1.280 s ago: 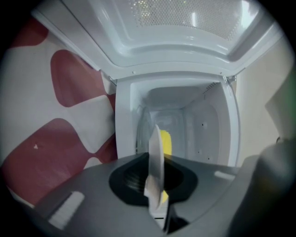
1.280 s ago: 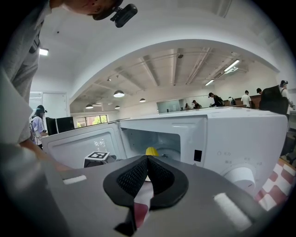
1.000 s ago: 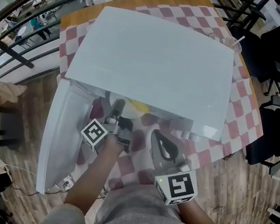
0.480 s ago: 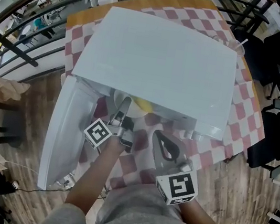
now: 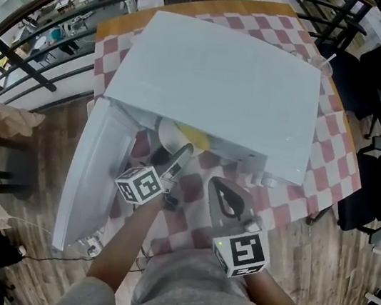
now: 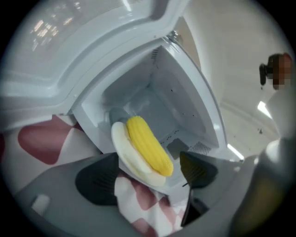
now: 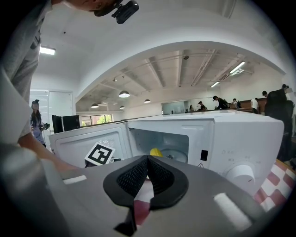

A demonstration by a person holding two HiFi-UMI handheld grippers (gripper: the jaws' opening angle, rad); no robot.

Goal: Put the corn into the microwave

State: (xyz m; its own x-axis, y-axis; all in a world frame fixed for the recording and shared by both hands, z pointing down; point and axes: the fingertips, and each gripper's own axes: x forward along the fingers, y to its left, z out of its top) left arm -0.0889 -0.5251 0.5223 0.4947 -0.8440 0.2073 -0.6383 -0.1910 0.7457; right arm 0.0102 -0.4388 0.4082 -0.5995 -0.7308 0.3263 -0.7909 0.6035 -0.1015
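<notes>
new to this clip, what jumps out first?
The yellow corn on its white plate, sitting at the front of the open white microwave, which stands on a red-checked tablecloth. The left gripper is right in front of it, jaws opening and clear of the plate. The right gripper hangs further back, jaws shut and empty.

Open microwave [image 5: 217, 80] cavity ahead, door [image 5: 89, 175] swung wide left, plate [image 6: 120, 141] with corn [image 6: 148, 144] sitting in its mouth
</notes>
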